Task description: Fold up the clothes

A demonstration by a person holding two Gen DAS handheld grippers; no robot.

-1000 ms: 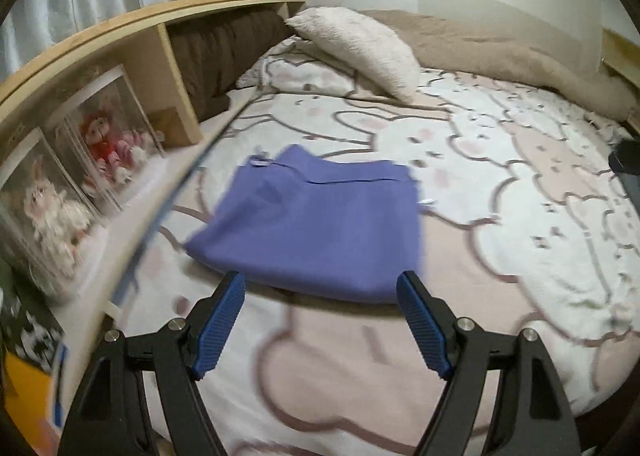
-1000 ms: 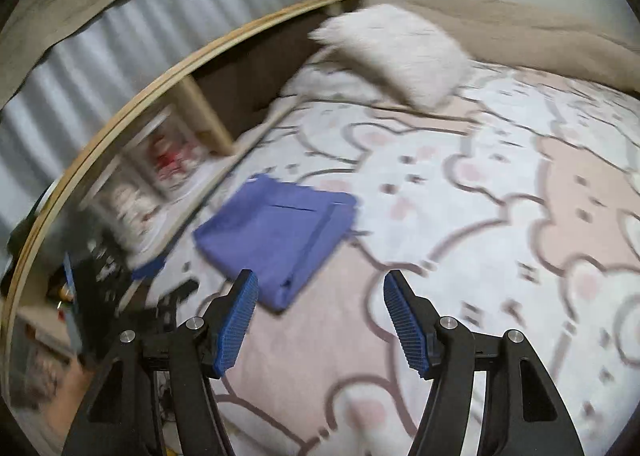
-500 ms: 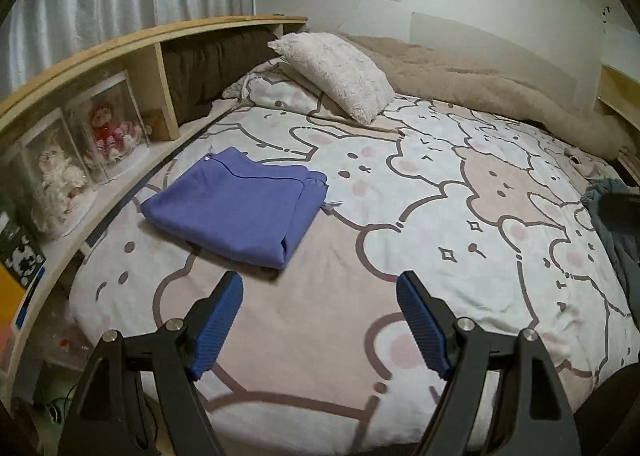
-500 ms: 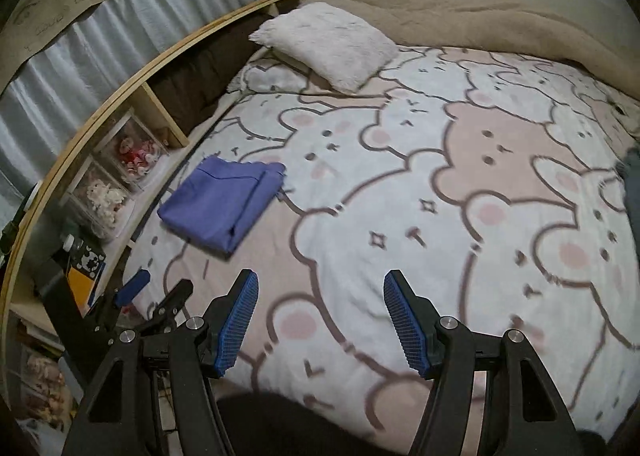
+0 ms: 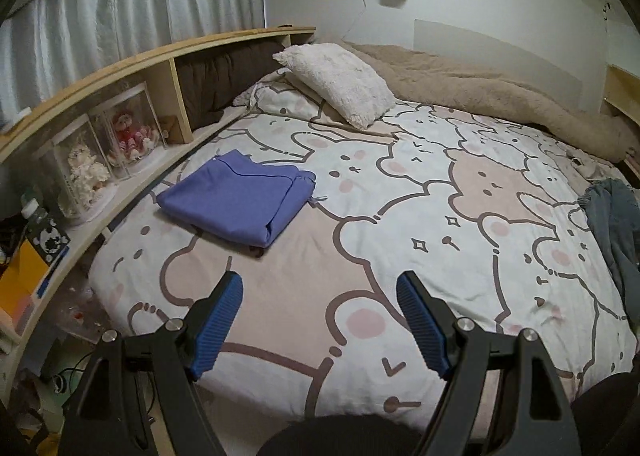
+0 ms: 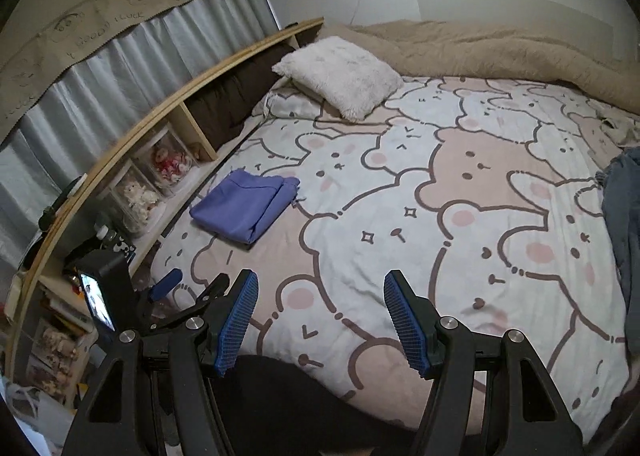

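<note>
Tilting downward over the bed (image 5: 460,216), the left gripper (image 5: 320,320) and right gripper (image 6: 318,320) are held spread and empty, well short of the folded purple garment (image 5: 236,202)

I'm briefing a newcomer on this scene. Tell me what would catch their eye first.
The bedspread, covered in big cartoon bears, fills most of both views. A folded purple garment lies on it near the headboard shelf, and a fluffy white pillow sits farther back. At the right edge a crumpled grey-blue garment lies unfolded, while both grippers' jaws stand open and empty in the foreground.
</note>
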